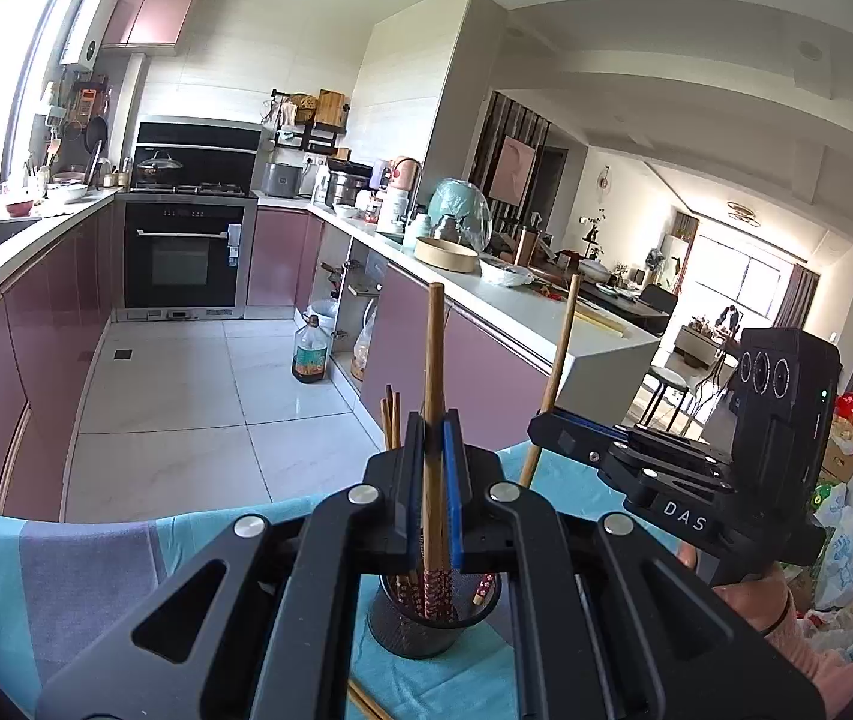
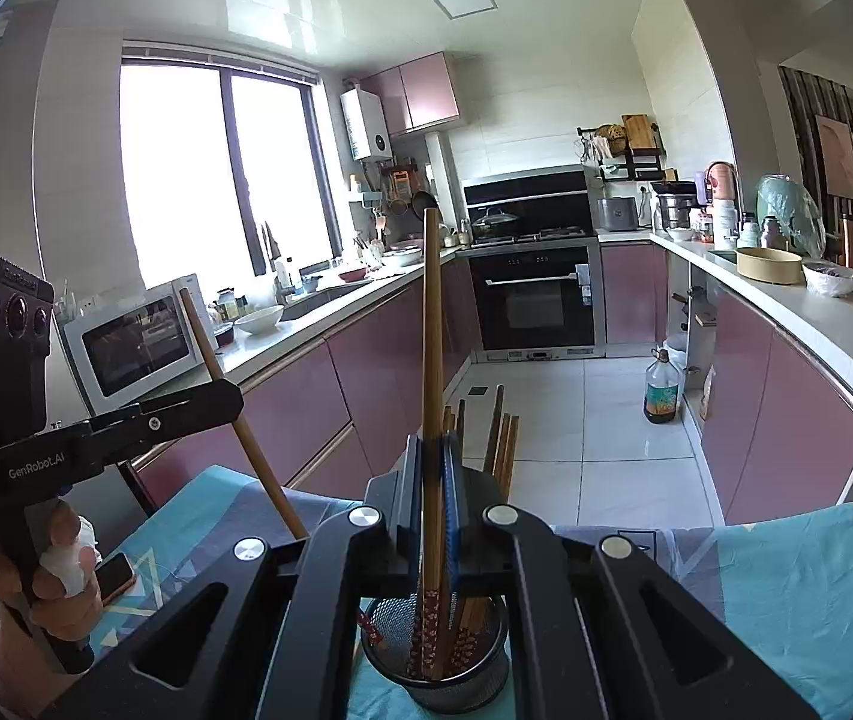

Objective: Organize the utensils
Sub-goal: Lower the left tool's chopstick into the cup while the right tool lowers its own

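I hold one chopstick clamped upright in each of my left gripper (image 1: pixel 433 474) and right gripper (image 2: pixel 431 492) above the mesh holder (image 1: pixel 426 630), already part-filled; a loose chopstick (image 1: pixel 366 703) remains on the tablecloth (image 1: pixel 54 570).

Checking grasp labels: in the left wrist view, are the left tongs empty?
No, the left tongs are shut on a chopstick that stands upright over the mesh cup.

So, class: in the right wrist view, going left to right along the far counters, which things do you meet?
White microwave → white bowl → black built-in oven → round beige tin → foil-covered bowl.
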